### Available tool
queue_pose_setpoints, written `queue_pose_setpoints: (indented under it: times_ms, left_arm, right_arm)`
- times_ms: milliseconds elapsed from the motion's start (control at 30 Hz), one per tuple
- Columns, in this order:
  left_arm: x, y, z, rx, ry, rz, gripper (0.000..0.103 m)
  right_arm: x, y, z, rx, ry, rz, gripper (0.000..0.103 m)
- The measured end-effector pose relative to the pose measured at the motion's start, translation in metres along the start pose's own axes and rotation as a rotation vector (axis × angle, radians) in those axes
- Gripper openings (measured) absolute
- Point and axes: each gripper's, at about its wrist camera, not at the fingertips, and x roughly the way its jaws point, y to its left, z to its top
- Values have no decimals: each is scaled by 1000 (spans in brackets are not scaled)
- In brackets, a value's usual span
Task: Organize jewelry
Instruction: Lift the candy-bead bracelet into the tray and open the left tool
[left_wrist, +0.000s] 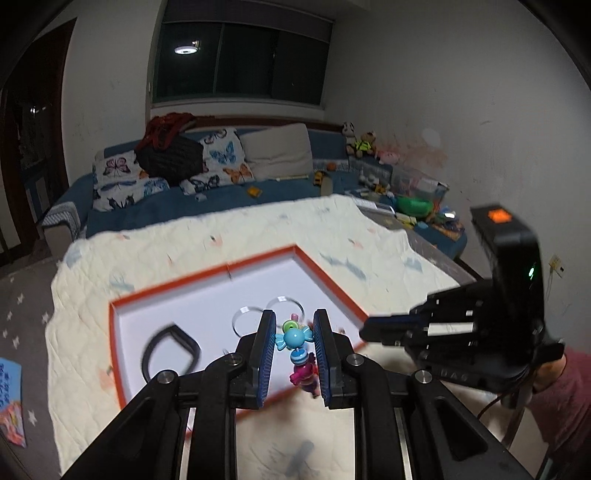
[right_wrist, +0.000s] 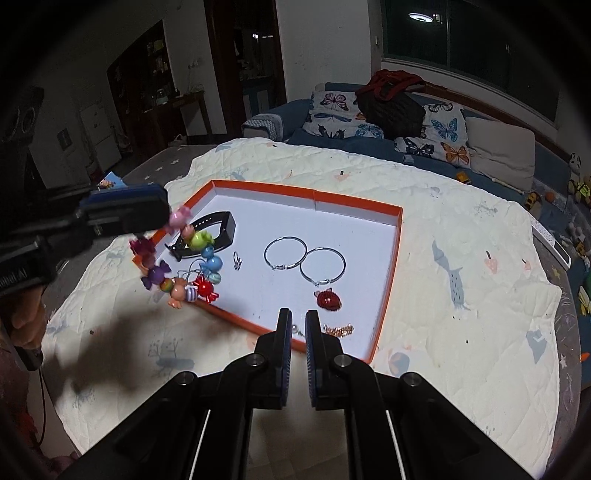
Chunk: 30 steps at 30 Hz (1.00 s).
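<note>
Your left gripper (right_wrist: 162, 221) clamps the candy-bead bracelet (right_wrist: 184, 266), dangling over the orange tray's (right_wrist: 391, 273) near-left rim, above hoop earrings (right_wrist: 285, 253) and a black band (right_wrist: 218, 227). Right gripper (right_wrist: 298, 321) fingers stand slightly apart, empty.

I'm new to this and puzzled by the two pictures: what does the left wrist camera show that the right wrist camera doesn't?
Only the left wrist view shows the whole right gripper from outside, hovering over the tray's edge. Only the right wrist view shows the red sparkly brooch, the gold chain piece and the left gripper from outside. Both show the orange-rimmed white tray, two silver hoop earrings, black wristband and the colourful candy-bead bracelet that the left gripper holds.
</note>
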Motion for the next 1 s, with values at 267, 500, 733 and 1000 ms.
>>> queue_pose_setpoints:
  times_ms: [267, 500, 733, 1000]
  left_arm:
    - [24, 18, 15, -6, 33, 26, 21]
    - [54, 24, 8, -35, 86, 2, 22]
    - [81, 21, 1, -25, 139, -14, 22]
    - [111, 31, -8, -28, 193, -10, 22]
  right_arm:
    - [27, -8, 3, 10, 41, -4, 10]
    - [41, -11, -3, 16, 85, -1, 10]
    - [44, -14, -5, 24, 103, 11, 10]
    - [45, -15, -6, 43, 109, 12, 10]
